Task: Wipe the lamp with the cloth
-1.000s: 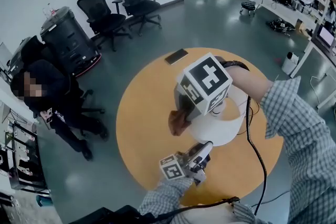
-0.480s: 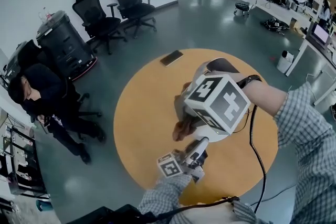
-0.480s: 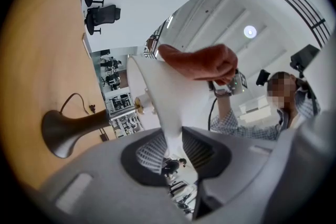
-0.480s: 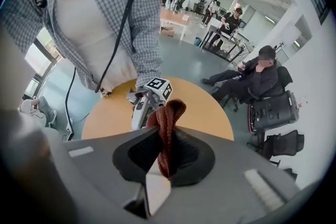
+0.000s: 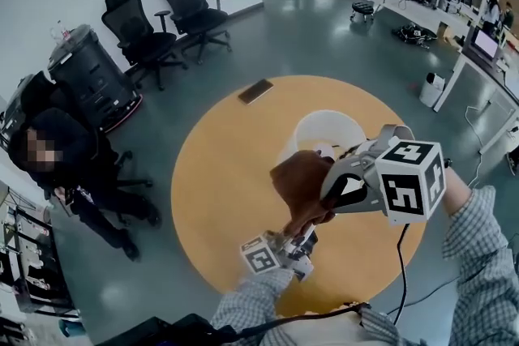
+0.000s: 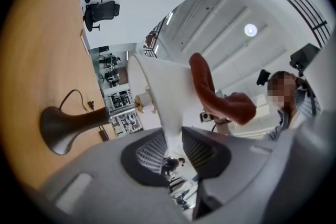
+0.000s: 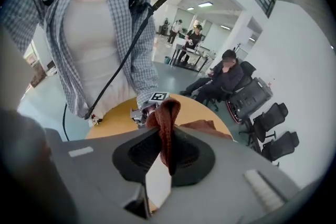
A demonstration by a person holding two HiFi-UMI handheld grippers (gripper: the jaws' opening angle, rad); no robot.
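Brown cloth [image 5: 298, 189] in right gripper [image 7: 167, 152] on lamp [image 5: 328, 130] rim; left gripper [image 6: 170, 147] pinches rim.

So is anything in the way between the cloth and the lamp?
Nothing visible is. The cloth, held in the right gripper, lies against the lamp shade, while the left gripper pinches that shade's rim.

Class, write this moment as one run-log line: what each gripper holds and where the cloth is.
left gripper: shut on lampshade rim | right gripper: shut on cloth | cloth: draped against the lampshade
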